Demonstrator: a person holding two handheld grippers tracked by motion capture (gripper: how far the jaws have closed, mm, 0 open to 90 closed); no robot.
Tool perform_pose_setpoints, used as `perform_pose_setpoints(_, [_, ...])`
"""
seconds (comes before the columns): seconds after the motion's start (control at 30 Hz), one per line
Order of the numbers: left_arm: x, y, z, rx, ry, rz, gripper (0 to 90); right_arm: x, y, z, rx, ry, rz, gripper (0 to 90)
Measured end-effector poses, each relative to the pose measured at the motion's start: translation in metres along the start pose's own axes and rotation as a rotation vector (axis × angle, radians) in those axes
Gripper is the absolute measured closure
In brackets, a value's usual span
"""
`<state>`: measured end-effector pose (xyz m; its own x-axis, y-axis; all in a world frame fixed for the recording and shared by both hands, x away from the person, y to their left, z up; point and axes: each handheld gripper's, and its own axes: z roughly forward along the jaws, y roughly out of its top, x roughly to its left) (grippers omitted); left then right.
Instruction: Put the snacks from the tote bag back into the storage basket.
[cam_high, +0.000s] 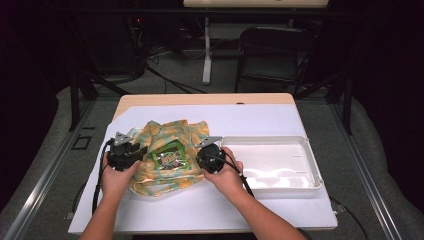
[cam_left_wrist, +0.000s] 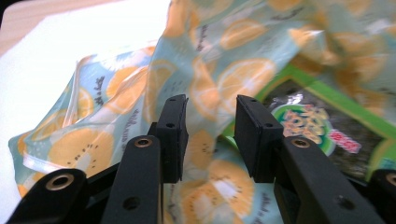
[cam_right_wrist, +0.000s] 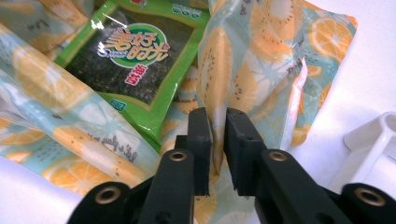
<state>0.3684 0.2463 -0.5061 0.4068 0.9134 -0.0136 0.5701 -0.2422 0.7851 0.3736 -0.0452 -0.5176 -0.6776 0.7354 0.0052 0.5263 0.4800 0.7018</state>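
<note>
On the left of the high view, my left gripper sits at the left edge of the citrus-print bag, which lies crumpled on the white sheet covering the table. In the left gripper view my jaws stand apart with a clear gap, and a fold of the bag sits beyond and between them; the pads do not press on it, so this gripper is open.

In the middle, the green seaweed packet lies on top of the spread bag, partly framed by its folds; the same packet shows close up in the right gripper view.

Further right, my right gripper is at the bag's right edge. In its own view the jaws stand close together with a fold of the bag pinched between the pads. Right of that hand, a white tray rests on the sheet, just beside the bag.
</note>
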Motion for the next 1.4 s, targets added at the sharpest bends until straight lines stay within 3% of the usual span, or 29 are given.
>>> perform_pose_setpoints(0.13, [-0.011,0.005,-0.008,-0.002,-0.018,0.047,70.7,-0.002,-0.001,-0.003,-0.051,0.025,0.033,73.4])
perform_pose_setpoints(0.17, [-0.017,0.006,-0.008,0.009,-0.045,0.057,77.9,-0.004,0.0,-0.005,-0.059,0.039,0.042,72.8])
perform_pose_setpoints(0.2, [-0.017,0.006,-0.008,0.009,-0.045,0.057,81.3,-0.004,0.0,-0.005,-0.059,0.039,0.042,72.8])
perform_pose_setpoints(0.33, [-0.026,0.004,-0.007,0.065,-0.096,0.075,86.4,-0.008,0.0,-0.008,-0.082,0.057,0.067,72.2])
perform_pose_setpoints(0.43, [-0.033,-0.001,-0.007,0.11,-0.116,0.107,86.6,-0.01,-0.002,-0.007,-0.088,0.066,0.076,71.4])
perform_pose_setpoints(0.8, [-0.05,-0.018,-0.007,0.164,-0.173,0.147,89.7,-0.009,-0.003,-0.007,-0.093,0.071,0.077,70.7])
perform_pose_setpoints(0.83, [-0.054,-0.021,-0.007,0.181,-0.184,0.175,89.9,-0.009,-0.003,-0.007,-0.09,0.073,0.077,70.7])
perform_pose_setpoints(1.0, [-0.064,-0.027,-0.012,0.196,-0.203,0.207,89.9,-0.009,-0.004,-0.007,-0.088,0.077,0.081,70.7])
perform_pose_setpoints(1.4, [-0.077,-0.046,-0.01,0.21,-0.245,0.204,89.8,-0.008,-0.004,-0.009,-0.105,0.076,0.087,68.3])
